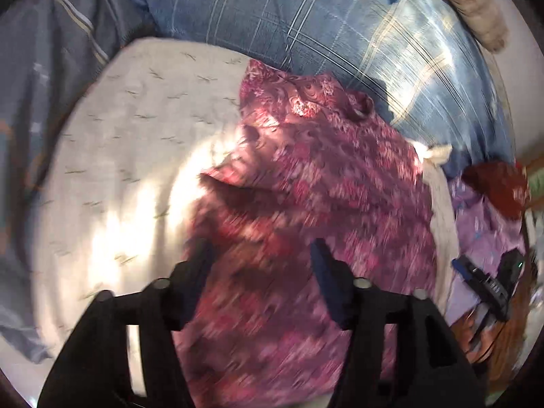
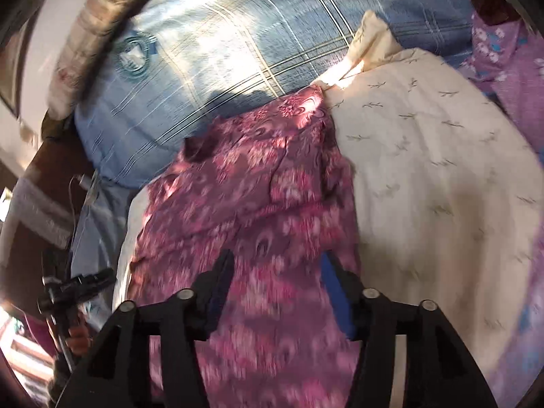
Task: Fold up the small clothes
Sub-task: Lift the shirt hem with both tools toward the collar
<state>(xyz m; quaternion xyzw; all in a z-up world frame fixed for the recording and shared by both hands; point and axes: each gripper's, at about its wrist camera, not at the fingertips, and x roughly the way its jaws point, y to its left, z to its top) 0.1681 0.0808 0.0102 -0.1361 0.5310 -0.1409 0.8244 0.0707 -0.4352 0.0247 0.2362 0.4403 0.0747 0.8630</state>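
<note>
Garment first: your magenta floral garment lies spread on the cream sheet with small sprig marks, its far edge reaching the blue plaid pillow; sun falls in patches across cloth and sheet; your left gripper hovers over the near part of the garment with fingers spread wide and nothing between them; your right gripper sits likewise over the same garment, fingers parted and unloaded; motion blur hides whether either set of tips touches the fabric; a lilac flowered cloth lies beyond the sheet, beside the pillow
</note>
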